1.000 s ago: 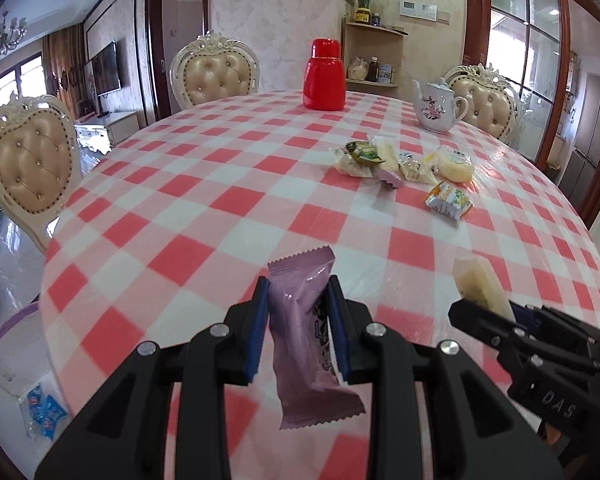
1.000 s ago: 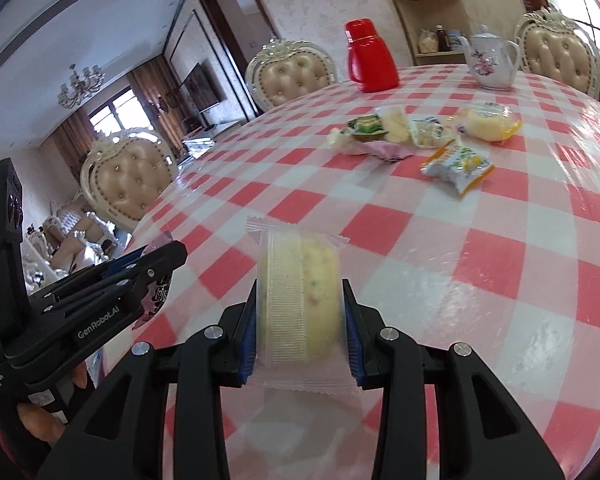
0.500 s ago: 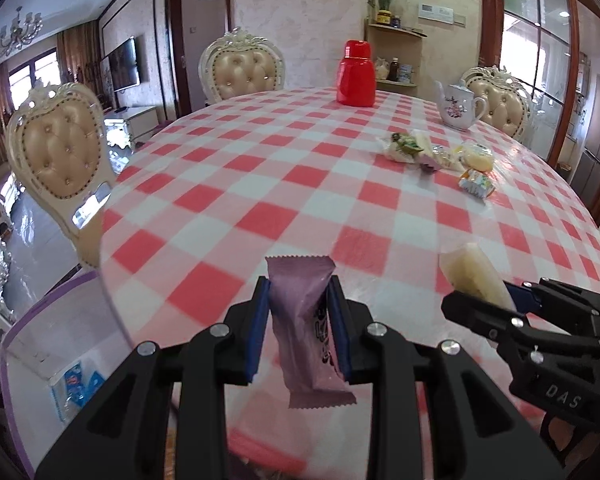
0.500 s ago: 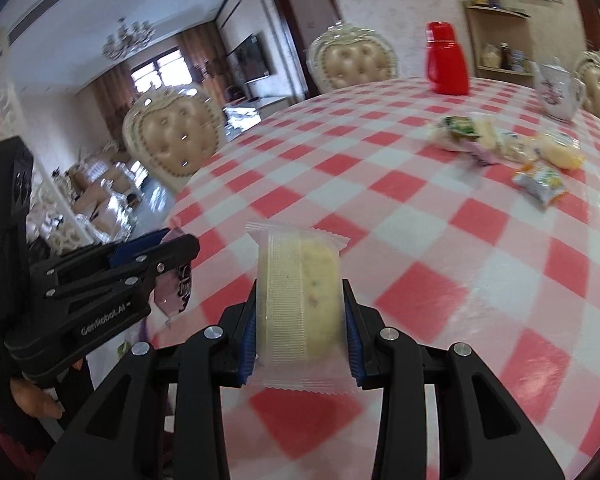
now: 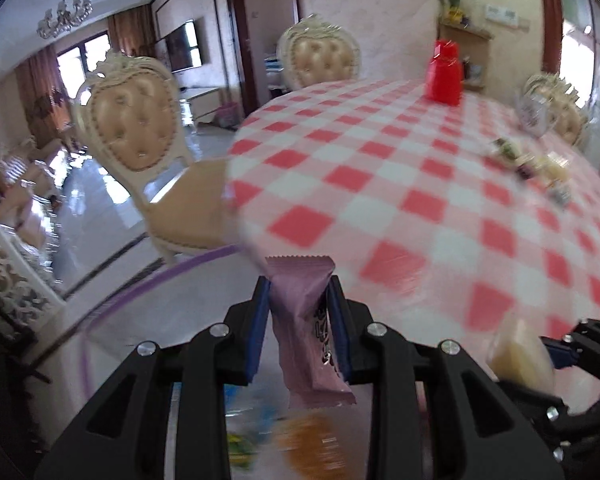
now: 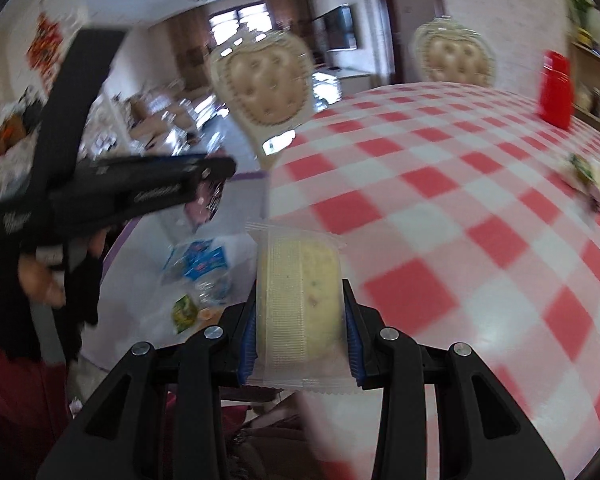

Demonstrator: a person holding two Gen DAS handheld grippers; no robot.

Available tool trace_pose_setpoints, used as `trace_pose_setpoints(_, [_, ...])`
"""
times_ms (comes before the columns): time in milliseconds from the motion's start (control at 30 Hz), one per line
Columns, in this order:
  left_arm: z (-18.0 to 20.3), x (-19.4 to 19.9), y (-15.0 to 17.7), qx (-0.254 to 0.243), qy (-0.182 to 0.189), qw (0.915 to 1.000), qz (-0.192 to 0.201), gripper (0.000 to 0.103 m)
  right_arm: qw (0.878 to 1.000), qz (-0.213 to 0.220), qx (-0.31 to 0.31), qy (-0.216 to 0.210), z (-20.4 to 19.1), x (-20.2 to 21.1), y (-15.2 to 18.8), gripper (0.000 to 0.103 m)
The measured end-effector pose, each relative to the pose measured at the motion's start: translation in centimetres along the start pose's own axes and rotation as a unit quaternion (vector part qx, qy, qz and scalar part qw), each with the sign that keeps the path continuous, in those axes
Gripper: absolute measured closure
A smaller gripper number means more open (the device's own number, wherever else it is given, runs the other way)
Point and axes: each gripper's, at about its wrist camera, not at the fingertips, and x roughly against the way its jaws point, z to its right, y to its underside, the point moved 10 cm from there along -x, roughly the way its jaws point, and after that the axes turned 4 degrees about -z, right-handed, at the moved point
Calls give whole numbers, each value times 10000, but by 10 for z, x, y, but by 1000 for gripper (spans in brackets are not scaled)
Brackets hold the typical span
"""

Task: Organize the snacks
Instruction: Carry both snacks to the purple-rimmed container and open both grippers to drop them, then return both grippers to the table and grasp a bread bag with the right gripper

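My left gripper (image 5: 298, 294) is shut on a purple snack packet (image 5: 304, 332) that hangs upright between its blue pads. It hovers just past the table's left edge, above a clear bin with a purple rim (image 5: 140, 290). My right gripper (image 6: 300, 304) is shut on a pale yellow cake in a clear wrapper (image 6: 300, 288), over the same edge. In the right wrist view the left gripper (image 6: 216, 170) sits to the upper left over the bin (image 6: 256, 178). The bin holds blue packets (image 6: 200, 260) and a green packet (image 6: 186, 308).
The round table has a red and white checked cloth (image 5: 420, 200). Several more snacks (image 5: 540, 168) lie at its far right, with a red thermos (image 5: 444, 76) at the back. A padded chair (image 5: 136, 128) stands left of the table. A person's hand (image 6: 40, 280) holds the left gripper.
Both grippers have swung left, from over the table to its left edge and the bin below. Each still holds its snack. The view is now motion-blurred.
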Motion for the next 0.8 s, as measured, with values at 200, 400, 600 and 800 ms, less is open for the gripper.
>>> trace_pose_setpoints(200, [-44,-4,14,-231,-448,9982,-314,73,9957,-326,794,-346,-66,-35,-1,67])
trace_pose_setpoints(400, [-92,3,12,383,-1337,9900,-230,10,9963,168,731,-420,-61,-19,-13,43])
trace_pose_setpoints(600, [-49,28,-13,1232,-489,9900,478,4,9934,644,-925,215,68,28,-16,35])
trace_pose_setpoints(800, [121,10,-34,613,1756,9823,-238,2,9625,948,-2305,1071,201,77,23,31])
